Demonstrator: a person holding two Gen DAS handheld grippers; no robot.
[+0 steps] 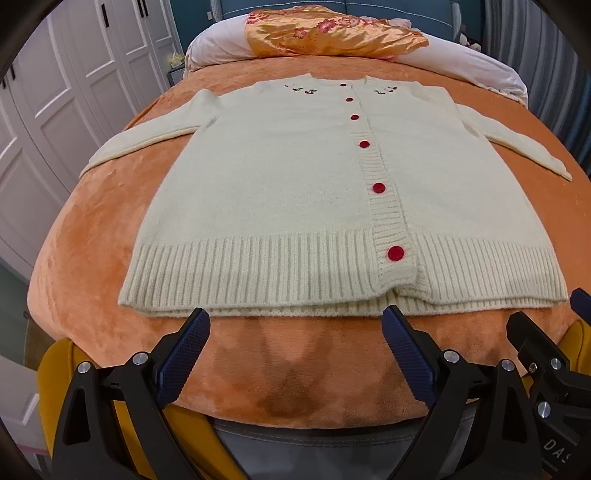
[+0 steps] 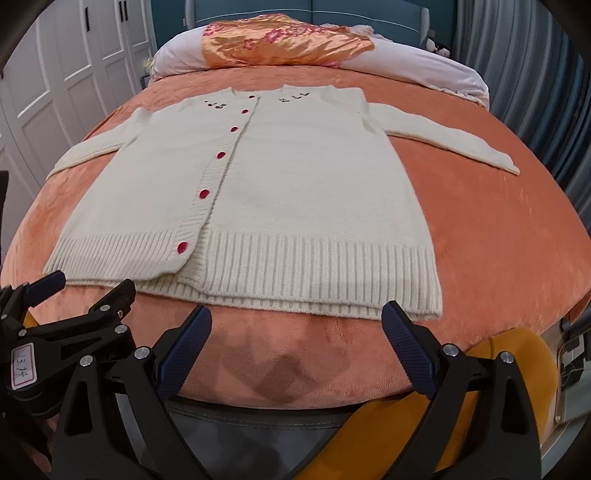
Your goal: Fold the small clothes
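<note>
A cream knitted cardigan (image 1: 280, 192) with red buttons lies flat and face up on the orange bed cover (image 1: 92, 236), sleeves spread to both sides. It also shows in the right wrist view (image 2: 295, 192). My left gripper (image 1: 295, 321) is open and empty, its blue fingertips just short of the ribbed hem, left of the button band. My right gripper (image 2: 297, 319) is open and empty, just short of the hem's right half. The right gripper also shows at the edge of the left wrist view (image 1: 554, 354), and the left gripper at the left of the right wrist view (image 2: 66, 314).
An orange flowered satin cloth (image 1: 332, 33) lies on white pillows (image 1: 461, 62) at the head of the bed. White wardrobe doors (image 1: 48, 92) stand on the left. A curtain (image 2: 535, 92) hangs on the right. The bed's near edge (image 1: 314, 421) is below my grippers.
</note>
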